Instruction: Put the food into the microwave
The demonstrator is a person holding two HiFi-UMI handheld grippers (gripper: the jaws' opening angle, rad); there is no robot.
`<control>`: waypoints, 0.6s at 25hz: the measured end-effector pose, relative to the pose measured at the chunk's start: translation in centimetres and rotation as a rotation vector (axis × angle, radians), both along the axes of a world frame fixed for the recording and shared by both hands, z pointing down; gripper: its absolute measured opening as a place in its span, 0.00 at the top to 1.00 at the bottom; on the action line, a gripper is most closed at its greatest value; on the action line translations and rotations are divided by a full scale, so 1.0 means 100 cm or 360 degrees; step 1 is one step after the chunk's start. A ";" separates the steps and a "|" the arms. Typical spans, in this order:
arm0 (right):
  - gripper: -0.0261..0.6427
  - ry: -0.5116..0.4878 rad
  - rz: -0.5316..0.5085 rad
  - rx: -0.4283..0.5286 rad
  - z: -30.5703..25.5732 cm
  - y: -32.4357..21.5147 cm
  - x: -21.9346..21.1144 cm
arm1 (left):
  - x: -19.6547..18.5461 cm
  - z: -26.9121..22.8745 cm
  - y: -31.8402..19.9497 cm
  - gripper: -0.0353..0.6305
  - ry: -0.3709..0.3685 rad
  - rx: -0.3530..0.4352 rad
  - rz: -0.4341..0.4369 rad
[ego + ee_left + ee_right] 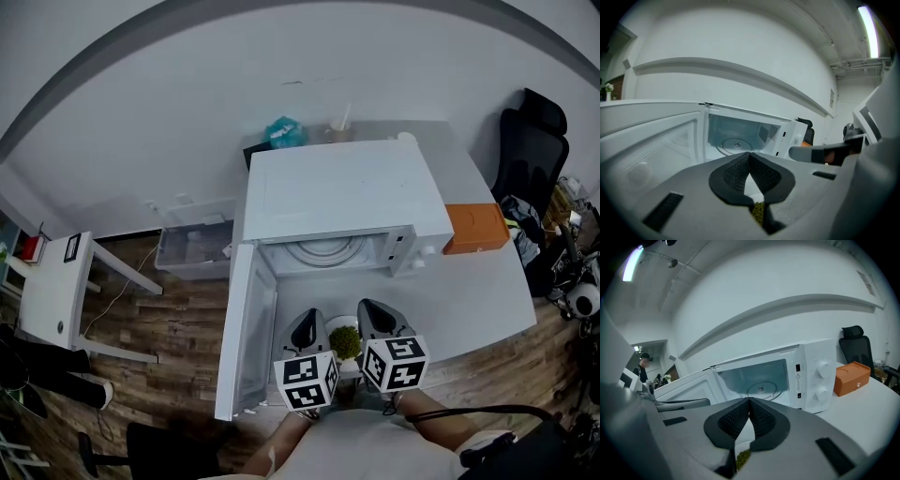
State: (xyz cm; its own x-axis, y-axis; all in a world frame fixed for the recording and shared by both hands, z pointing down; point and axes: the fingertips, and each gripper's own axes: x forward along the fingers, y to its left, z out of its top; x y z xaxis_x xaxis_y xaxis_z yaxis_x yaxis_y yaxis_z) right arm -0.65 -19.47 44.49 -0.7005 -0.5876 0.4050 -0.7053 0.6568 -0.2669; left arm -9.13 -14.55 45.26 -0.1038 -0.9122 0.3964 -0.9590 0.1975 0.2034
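A white bowl [335, 323] of green food [345, 341] hangs in front of the open microwave [337, 192], held between my two grippers. On the bowl's left rim my left gripper [308, 325] is shut; my right gripper [373, 314] is shut on the right rim. In the left gripper view the pads close on a white sliver of the bowl [752, 185], with food [758, 213] below. The right gripper view shows the same bowl [745, 434] and food [742, 456]. The cavity with its glass turntable [323, 249] lies straight ahead.
The microwave door [246, 328] swings out to the left, beside the left gripper. An orange box [476, 228] sits right of the microwave on the grey table [487, 291]. A black office chair [530, 150] stands far right. A clear plastic bin [192, 248] is on the floor at left.
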 end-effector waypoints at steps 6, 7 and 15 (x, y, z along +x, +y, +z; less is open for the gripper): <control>0.94 0.0016 -0.0060 -0.0013 0.004 -0.005 0.003 | 0.005 0.007 -0.001 0.95 0.0017 -0.0026 -0.0053; 0.94 0.0021 -0.0063 -0.0019 0.006 -0.005 0.004 | 0.006 0.009 -0.001 0.94 0.0020 -0.0032 -0.0058; 0.93 0.0023 -0.0042 -0.0061 0.020 -0.013 0.018 | 0.010 0.024 0.003 0.95 0.0029 -0.0076 -0.0094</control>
State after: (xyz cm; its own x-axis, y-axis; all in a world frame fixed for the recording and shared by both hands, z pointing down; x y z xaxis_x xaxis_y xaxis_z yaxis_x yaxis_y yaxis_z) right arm 1.12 -20.72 46.53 -0.7095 -0.5527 0.4371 -0.6918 0.6647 -0.2823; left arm -8.15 -14.22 47.68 -0.1493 -0.8847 0.4416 -0.9416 0.2635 0.2096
